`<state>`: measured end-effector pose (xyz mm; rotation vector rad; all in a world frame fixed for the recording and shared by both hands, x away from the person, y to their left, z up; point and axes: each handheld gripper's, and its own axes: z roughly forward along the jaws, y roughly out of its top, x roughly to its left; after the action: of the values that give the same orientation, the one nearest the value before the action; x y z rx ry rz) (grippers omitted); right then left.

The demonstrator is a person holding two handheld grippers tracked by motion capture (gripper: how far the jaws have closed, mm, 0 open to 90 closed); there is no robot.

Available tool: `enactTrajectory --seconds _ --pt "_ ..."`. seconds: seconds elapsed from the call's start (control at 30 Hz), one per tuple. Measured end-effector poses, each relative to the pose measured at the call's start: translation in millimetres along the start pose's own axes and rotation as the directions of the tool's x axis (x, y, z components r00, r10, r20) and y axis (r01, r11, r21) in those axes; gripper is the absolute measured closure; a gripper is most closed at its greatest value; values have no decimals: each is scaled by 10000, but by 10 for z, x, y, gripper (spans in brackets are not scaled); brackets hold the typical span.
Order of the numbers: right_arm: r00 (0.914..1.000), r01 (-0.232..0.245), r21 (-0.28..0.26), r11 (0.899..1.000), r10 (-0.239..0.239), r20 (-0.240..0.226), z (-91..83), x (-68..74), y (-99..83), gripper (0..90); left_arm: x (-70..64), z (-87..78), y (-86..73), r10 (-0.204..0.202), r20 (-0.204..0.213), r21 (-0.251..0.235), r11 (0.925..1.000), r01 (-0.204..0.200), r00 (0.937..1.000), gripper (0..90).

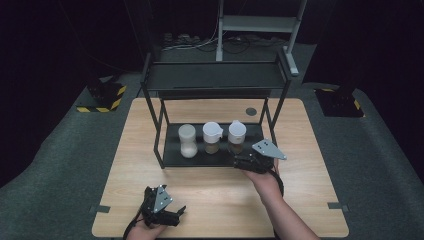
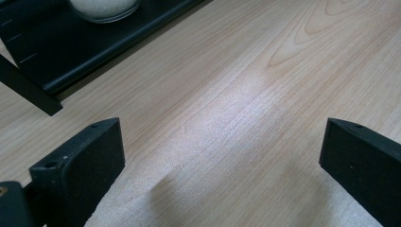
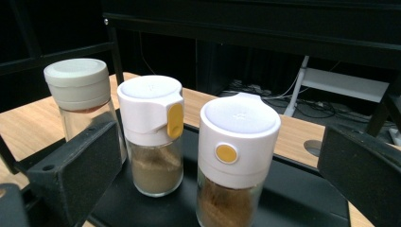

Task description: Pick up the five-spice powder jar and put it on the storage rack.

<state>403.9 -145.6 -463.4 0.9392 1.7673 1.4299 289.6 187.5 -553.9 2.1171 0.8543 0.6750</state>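
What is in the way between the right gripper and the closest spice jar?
Nothing visible. The right gripper is open, and the glass spice jar with the white lid and round yellow button stands straight ahead on the black shelf tray, with only open space between.

The spice jars have white lids with yellow buttons; the rack is black, the table pale wood.

High view: light falls from overhead onto the table; surroundings far and to both sides sink into near black. Image soft, low detail. Left gripper view: a broad pale sheen on the wood grain, a soft shadow near the bottom, near tongs blurred. Right gripper view: white jar lids evenly lit, no harsh glare; background dim.
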Motion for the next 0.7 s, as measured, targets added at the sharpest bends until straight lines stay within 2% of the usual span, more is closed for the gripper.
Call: enactTrajectory --seconds 0.27,0.7 --pt "10000 73 -6 10000 -73 -53 -143 -5 -35 0 1 3 0 -35 19 -9 10000 35 10000 10" --pt "9985 484 224 9986 -478 -271 -485 27 -243 1 -1 6 2 -28 -7 25 10000 28 10000 10"
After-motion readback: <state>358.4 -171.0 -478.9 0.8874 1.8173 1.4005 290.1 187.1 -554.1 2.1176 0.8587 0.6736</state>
